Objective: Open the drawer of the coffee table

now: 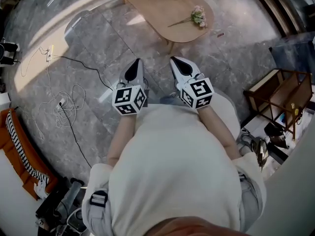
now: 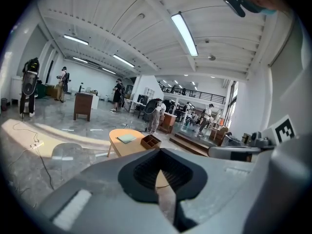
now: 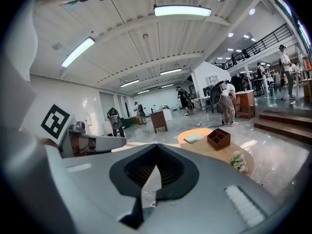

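The left hand-held gripper [image 1: 136, 65] and right hand-held gripper [image 1: 178, 63] are both clenched on nothing, apart from the bench [image 1: 165, 14] ahead. The head view's top edge cuts the bench off, and its drawer cannot be made out. Its divided wooden tray [image 3: 218, 138] looks empty, and a flower sprig [image 1: 198, 16] lies nearer.

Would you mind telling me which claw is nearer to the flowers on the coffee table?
Right. The right claw hangs short of the table, below and slightly left of the flowers in the head view; the left claw is farther left, beside it.
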